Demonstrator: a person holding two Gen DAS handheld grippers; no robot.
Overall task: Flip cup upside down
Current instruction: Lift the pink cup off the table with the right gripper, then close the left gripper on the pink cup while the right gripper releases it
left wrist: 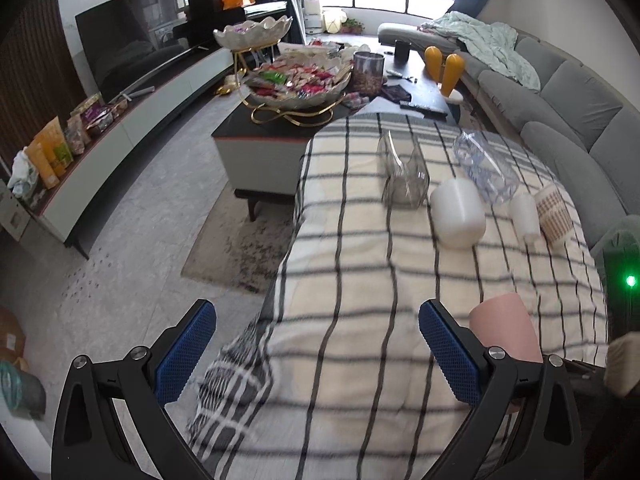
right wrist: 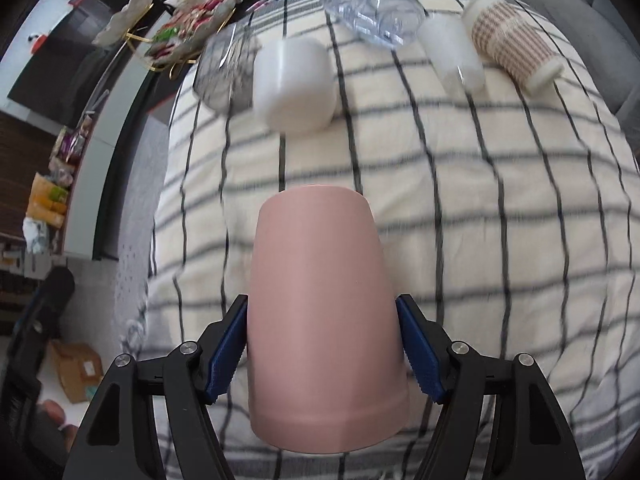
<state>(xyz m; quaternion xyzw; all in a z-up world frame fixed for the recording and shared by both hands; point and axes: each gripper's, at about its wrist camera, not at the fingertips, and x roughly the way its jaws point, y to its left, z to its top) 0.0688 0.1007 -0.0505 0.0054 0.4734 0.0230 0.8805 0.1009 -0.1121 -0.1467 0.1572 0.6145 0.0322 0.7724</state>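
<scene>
A pink cup (right wrist: pixel 324 320) fills the middle of the right wrist view. My right gripper (right wrist: pixel 322 348) is shut on it, with the blue pads pressed on both sides of its wide end; its narrower closed end points away over the checked cloth (right wrist: pixel 500 208). The same pink cup (left wrist: pixel 506 328) shows at the lower right of the left wrist view, just right of my left gripper (left wrist: pixel 318 354), which is open and empty above the cloth's left edge.
Several cups stand at the far side of the cloth: a clear glass (left wrist: pixel 404 172), a white cup (left wrist: pixel 458 212), a clear plastic cup (left wrist: pixel 486 166), a small frosted cup (left wrist: pixel 524 216) and a patterned paper cup (left wrist: pixel 554 214). A coffee table with snack bowls (left wrist: pixel 296 80) and a grey sofa (left wrist: pixel 568 112) lie beyond.
</scene>
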